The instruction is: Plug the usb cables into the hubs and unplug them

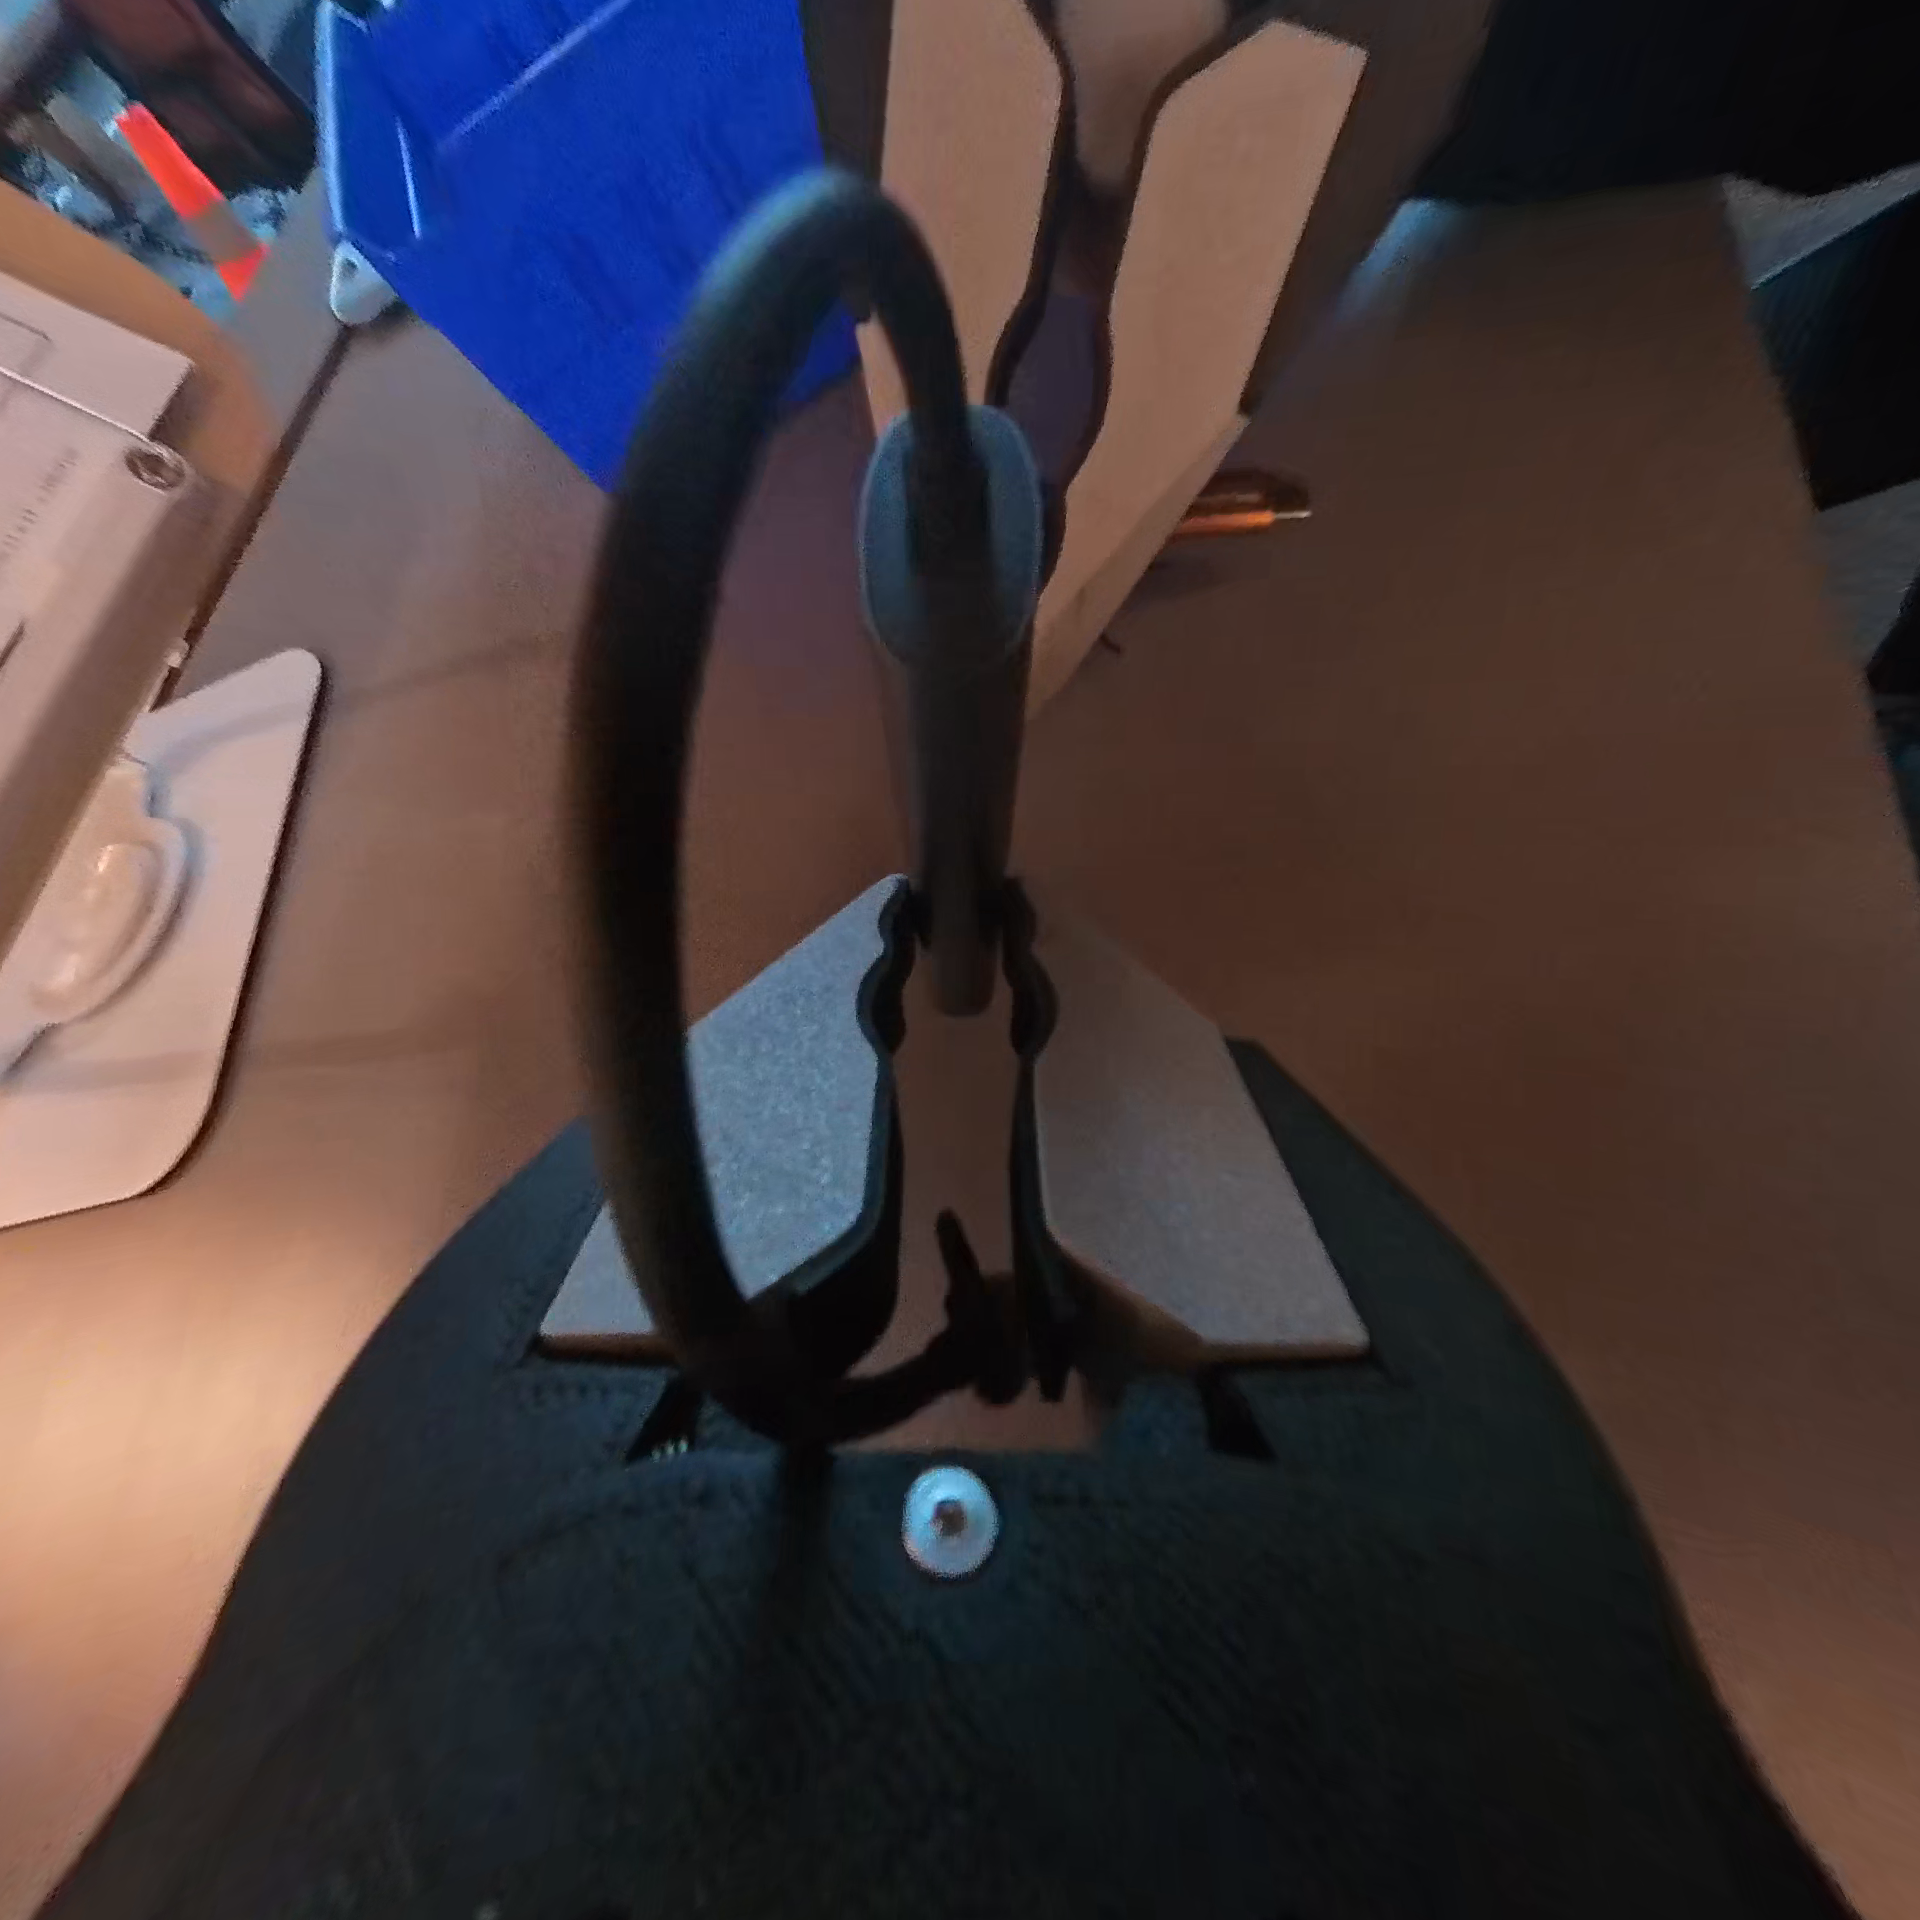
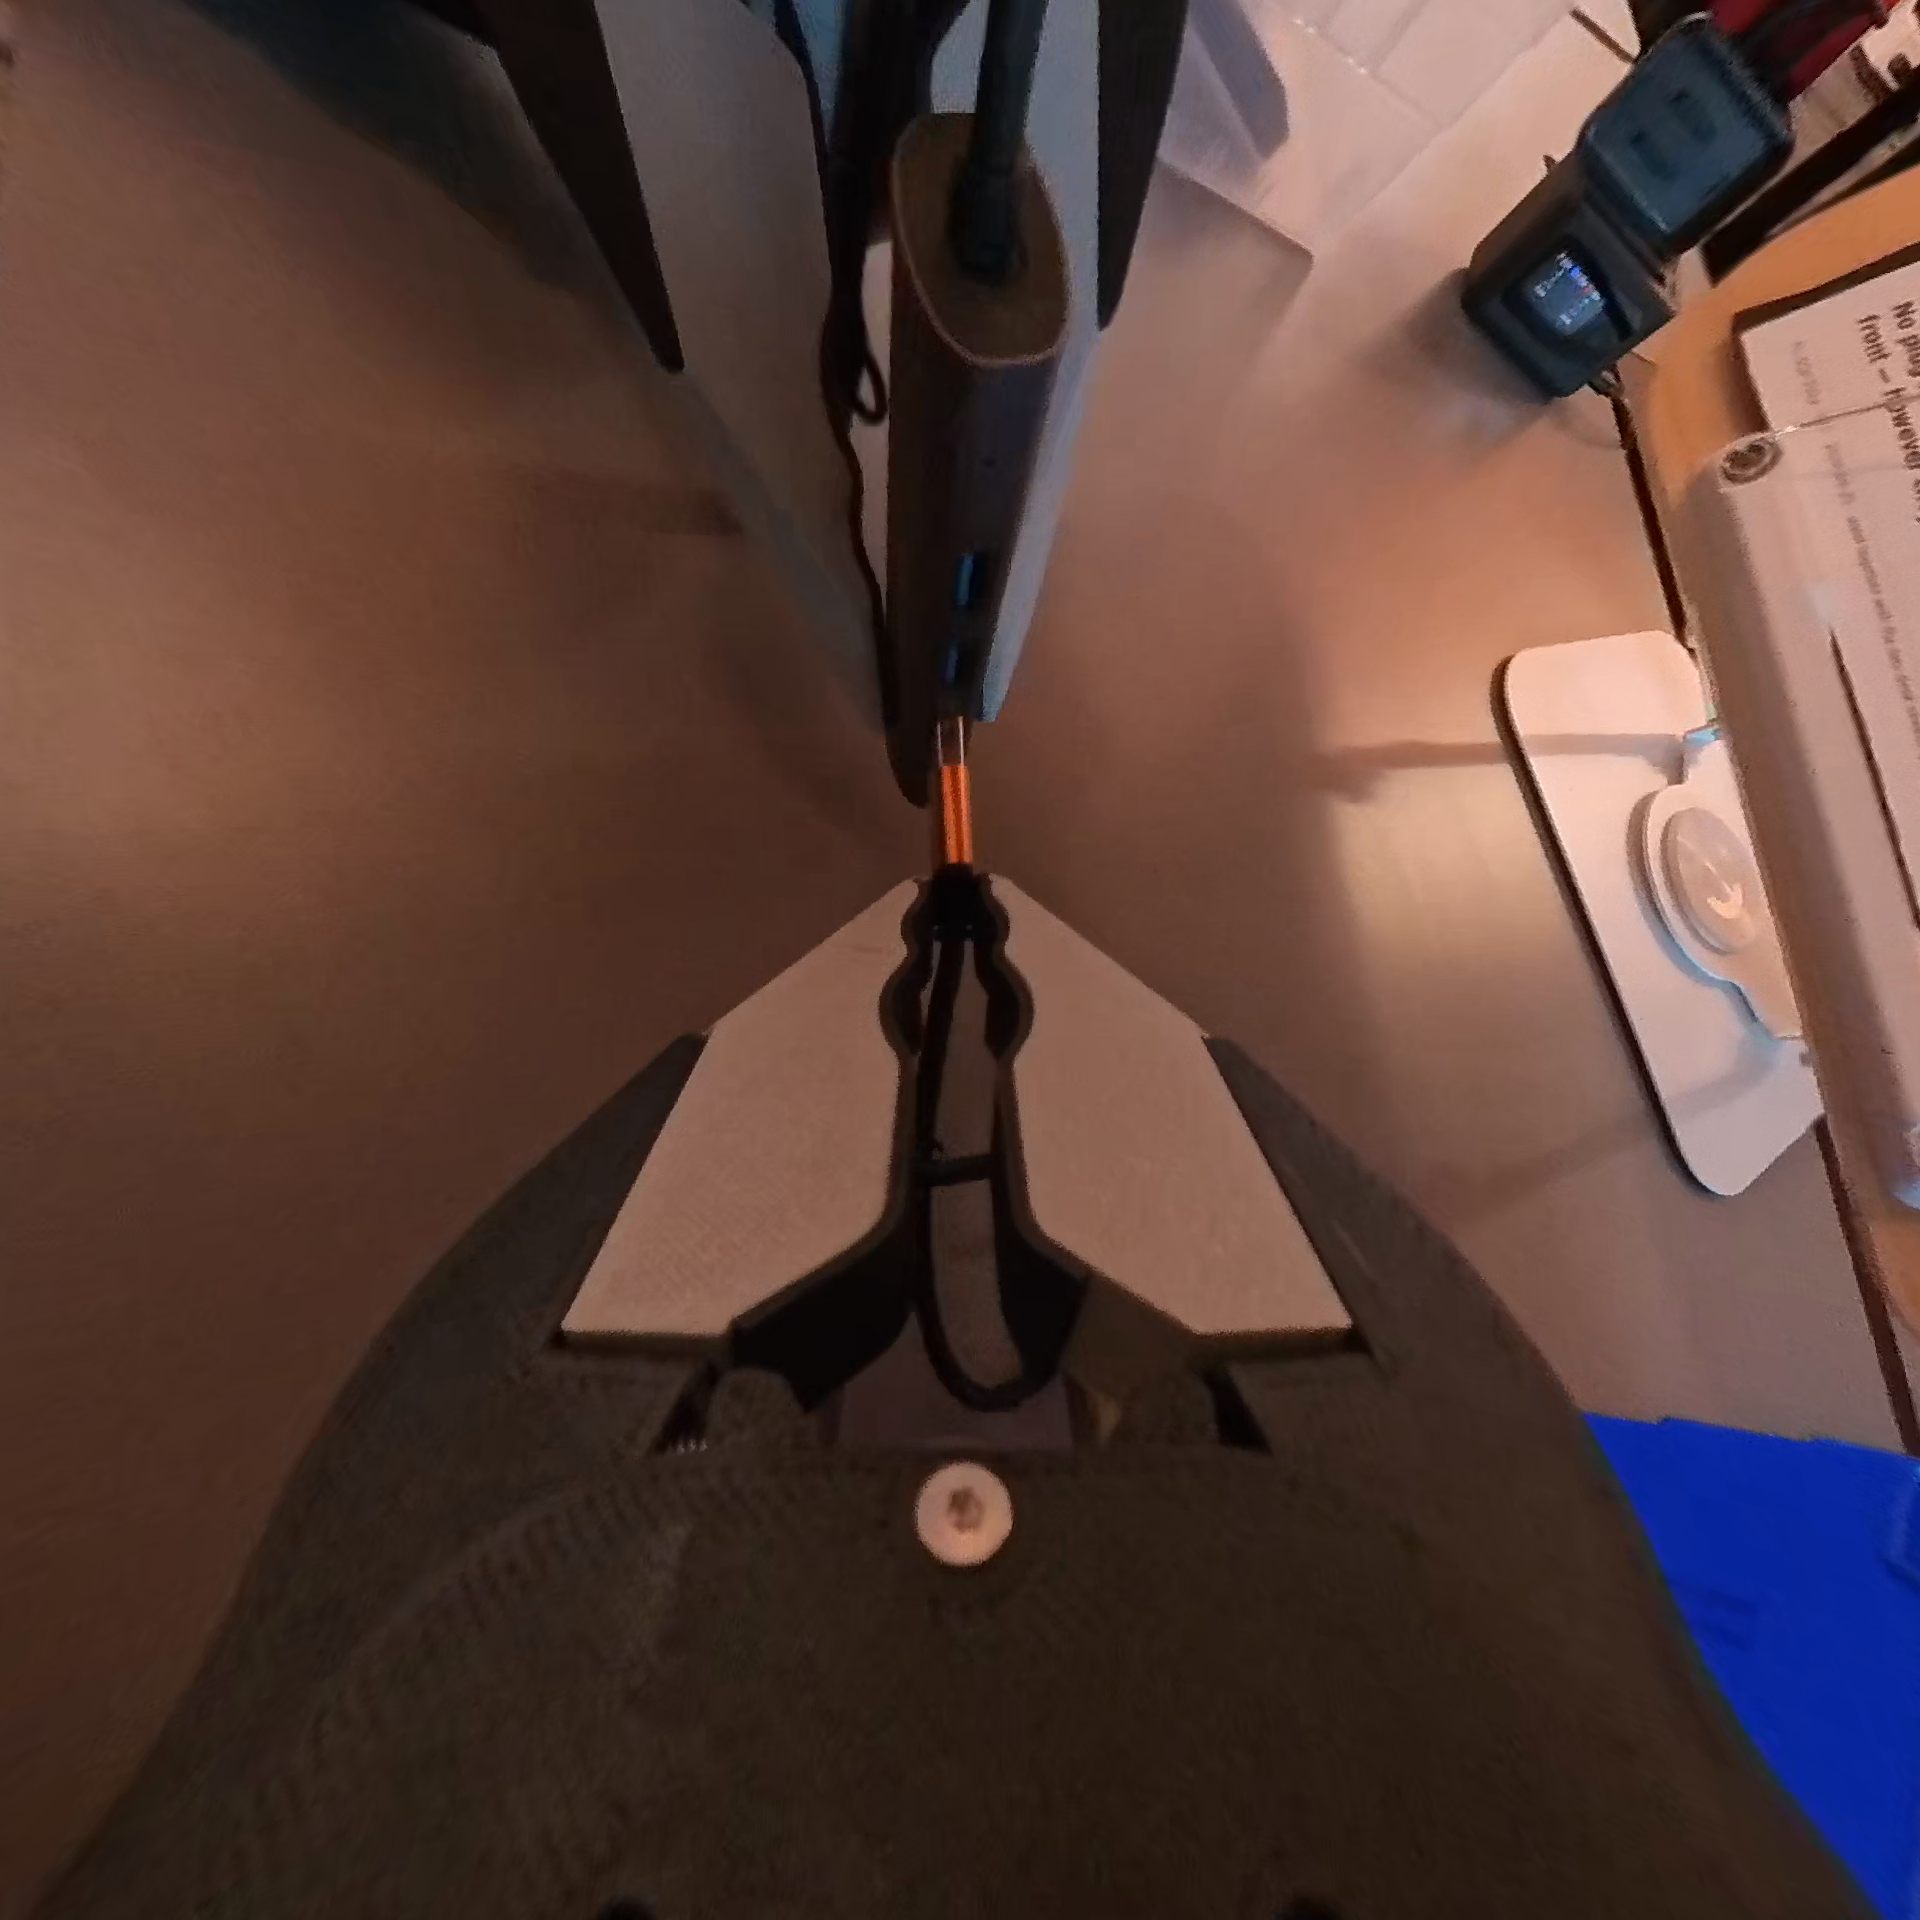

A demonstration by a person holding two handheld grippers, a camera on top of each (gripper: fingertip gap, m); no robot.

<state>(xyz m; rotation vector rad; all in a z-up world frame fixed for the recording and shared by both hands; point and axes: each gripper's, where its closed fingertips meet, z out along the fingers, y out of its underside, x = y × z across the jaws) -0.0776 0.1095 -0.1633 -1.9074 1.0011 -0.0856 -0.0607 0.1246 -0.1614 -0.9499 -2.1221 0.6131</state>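
Observation:
My left gripper [image 1: 966, 935] is shut on a slim grey USB hub [image 1: 951, 540], held edge-on above the brown table [image 1: 1455, 831]. The hub's thick black cable [image 1: 644, 727] loops back to the left. My right gripper [image 2: 954, 883] is shut on the black end of a USB cable with an orange plug [image 2: 954, 816]. The plug's metal tip meets the near end of the hub [image 2: 966, 468], below two blue ports [image 2: 971, 571]. I cannot tell how deep it sits. The right gripper's tan fingers [image 1: 1226, 260] face me in the left wrist view.
A white pad with a round white object [image 2: 1662, 883] lies at the table's side, also in the left wrist view [image 1: 156, 935]. A blue bin [image 1: 582, 208], a black device [image 2: 1621, 208] and a white box with paper [image 2: 1818, 520] stand nearby. A small orange object [image 1: 1242, 509] shows beside the right finger. Less than 4 cm separates the two grippers' tips.

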